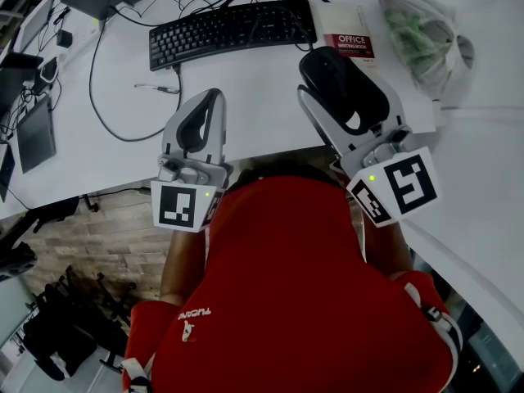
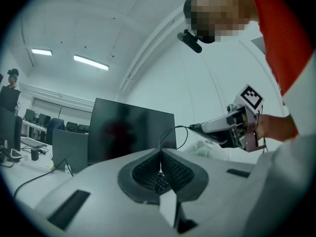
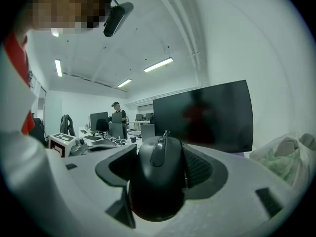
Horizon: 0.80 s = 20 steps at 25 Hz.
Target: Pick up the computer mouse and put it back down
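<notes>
A: Where's the mouse (image 1: 344,88)?
B: Clamped in the right gripper (image 1: 326,70), up off the desk (image 1: 262,113), on the near side of the keyboard (image 1: 232,29), at its right end.
A: Left gripper (image 1: 211,103)?
B: Jaws pressed together, nothing between them. It's left of the mouse.

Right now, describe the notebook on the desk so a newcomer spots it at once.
On the white desk, find the black keyboard near the far edge. Right of it, before the clear plastic bag, lies the notebook. It alone is flat and pale, with a red band reading OFFICE WRITING BOOK.
</notes>
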Each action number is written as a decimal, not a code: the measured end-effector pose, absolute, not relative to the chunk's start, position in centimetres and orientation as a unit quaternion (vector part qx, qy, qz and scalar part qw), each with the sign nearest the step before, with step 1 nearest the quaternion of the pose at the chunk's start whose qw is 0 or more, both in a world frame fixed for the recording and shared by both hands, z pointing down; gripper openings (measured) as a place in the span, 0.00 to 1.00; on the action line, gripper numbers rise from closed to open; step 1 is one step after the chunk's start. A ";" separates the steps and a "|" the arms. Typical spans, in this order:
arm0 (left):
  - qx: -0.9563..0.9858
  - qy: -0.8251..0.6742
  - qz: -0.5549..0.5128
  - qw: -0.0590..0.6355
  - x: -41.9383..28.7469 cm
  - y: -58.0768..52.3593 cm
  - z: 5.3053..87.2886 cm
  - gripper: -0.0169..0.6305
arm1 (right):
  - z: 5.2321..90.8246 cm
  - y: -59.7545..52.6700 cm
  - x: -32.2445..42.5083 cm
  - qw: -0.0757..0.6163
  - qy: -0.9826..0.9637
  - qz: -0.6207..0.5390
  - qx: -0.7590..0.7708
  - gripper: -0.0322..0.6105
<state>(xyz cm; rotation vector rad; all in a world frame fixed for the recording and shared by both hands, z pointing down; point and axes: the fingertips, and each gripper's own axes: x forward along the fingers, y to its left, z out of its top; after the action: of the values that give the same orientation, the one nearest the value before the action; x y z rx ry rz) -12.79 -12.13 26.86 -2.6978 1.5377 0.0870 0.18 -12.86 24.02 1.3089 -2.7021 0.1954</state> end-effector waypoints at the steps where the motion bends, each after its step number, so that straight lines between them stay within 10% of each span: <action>1: -0.868 0.495 0.027 0.017 -12.8 -12.1 26.9 0.04 | 24.2 -12.9 0.3 0.068 -0.896 0.066 0.434 0.51; 20: -0.860 0.511 0.011 0.008 -13.0 -12.2 28.3 0.04 | 34.2 -15.2 1.4 0.137 -0.879 0.112 0.443 0.51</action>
<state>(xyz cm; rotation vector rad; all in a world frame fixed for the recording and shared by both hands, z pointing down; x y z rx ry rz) -12.99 -12.18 28.32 -2.6865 1.5967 0.0336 1.38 -15.21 34.19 1.2811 -2.5432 0.3238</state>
